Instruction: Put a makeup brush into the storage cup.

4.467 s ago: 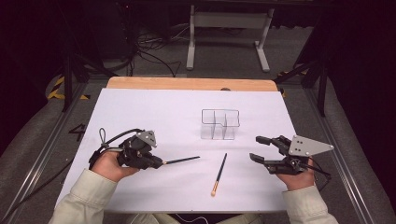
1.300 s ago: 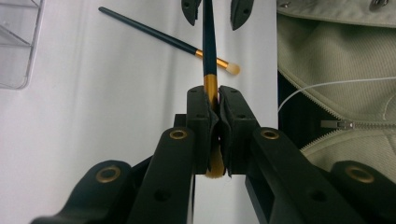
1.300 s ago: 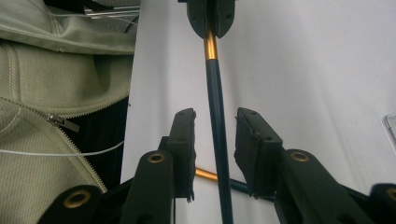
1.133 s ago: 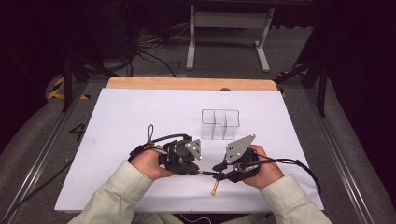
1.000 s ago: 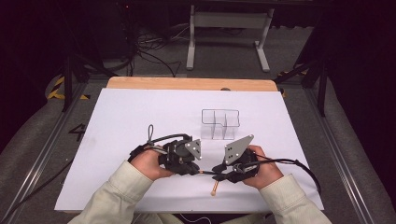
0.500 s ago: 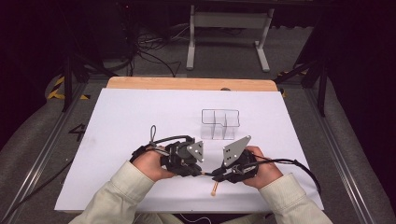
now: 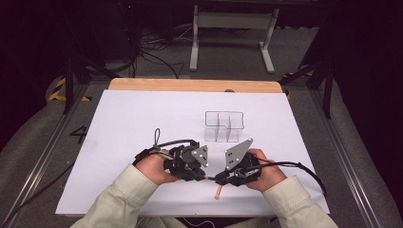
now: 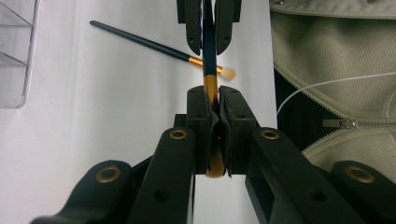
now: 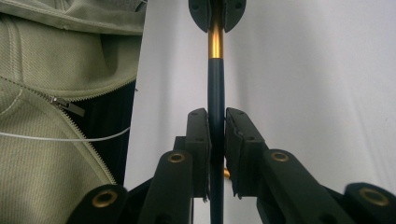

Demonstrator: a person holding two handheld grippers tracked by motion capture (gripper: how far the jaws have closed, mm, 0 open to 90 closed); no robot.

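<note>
Both hand-held grippers have come together near the front middle of the tabletop (image 7: 142, 118) since the earliest frame, where they were far apart at the left and right sides. One brush that lay between them then is in the same place now. The right hand-held gripper's jaws have just been closing, with a brush handle between them.

One white tabletop carries everything. On it stands one clear plastic organizer (image 7: 224, 126) with compartments, behind the hands and apart from them.

Two hand-held grippers are present. The left hand-held gripper (image 8: 212, 114) is closed on the gold band of a makeup brush (image 8: 209, 51), with the bristle end between its pads. The right hand-held gripper (image 9: 216, 128) is closed on the dark handle of the same brush, so this brush is held at both ends and above the tabletop, between the two hands.

Two brushes are counted. The second brush (image 8: 159, 46) lies flat on the tabletop, under the held one, its pale bristle tip toward the person. No gripper touches it.
</note>
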